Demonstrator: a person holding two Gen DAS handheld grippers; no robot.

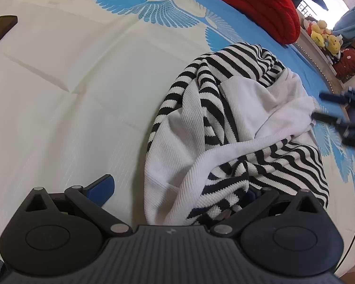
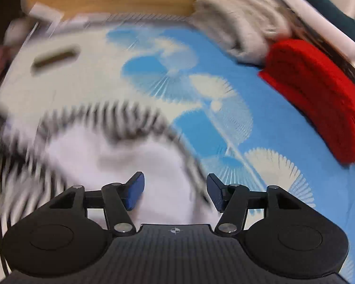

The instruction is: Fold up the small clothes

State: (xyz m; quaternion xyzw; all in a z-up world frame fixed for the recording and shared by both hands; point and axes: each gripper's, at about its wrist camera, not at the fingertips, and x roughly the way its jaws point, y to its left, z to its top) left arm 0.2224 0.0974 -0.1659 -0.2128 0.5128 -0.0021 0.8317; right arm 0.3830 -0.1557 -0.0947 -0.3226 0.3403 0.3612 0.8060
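We see 1 striped garment (image 1: 227, 127) crumpled on the bed (image 1: 59, 82), 1 red knit (image 2: 319, 94) behind. Right gripper (image 2: 175, 190) agape, nothing in it. Left gripper (image 1: 177, 189) spread wide, cloth over 1 finger; can't tell if gripped.

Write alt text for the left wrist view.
A crumpled black-and-white striped garment lies on a cream and blue patterned bedsheet, its near edge draped over one side of the open left tool. The right tool reaches in at the right edge, with a folded red knit behind.
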